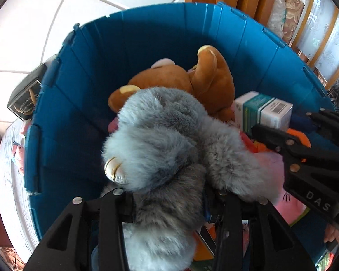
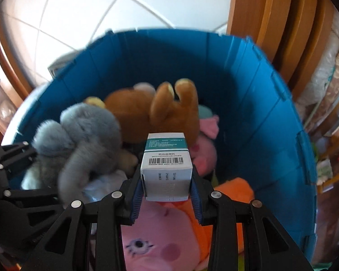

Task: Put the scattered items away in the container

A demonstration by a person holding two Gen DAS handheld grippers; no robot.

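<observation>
A blue plastic bin (image 1: 83, 85) (image 2: 271, 135) fills both views, and both grippers hang over its inside. My left gripper (image 1: 169, 201) is shut on a fluffy grey plush toy (image 1: 160, 140), which also shows at the left of the right wrist view, the grey plush (image 2: 83, 140). My right gripper (image 2: 167, 194) is shut on a white and teal carton (image 2: 166, 162) with a barcode; the carton (image 1: 262, 110) appears at the right of the left wrist view. A brown teddy bear (image 1: 192, 79) (image 2: 160, 108) lies in the bin beyond both.
A pink and orange plush (image 2: 169, 237) lies in the bin under the right gripper. A dark box (image 1: 26, 94) stands outside the bin's left wall on a pale tiled floor (image 1: 34, 22). Wooden furniture (image 2: 271, 22) rises behind the bin.
</observation>
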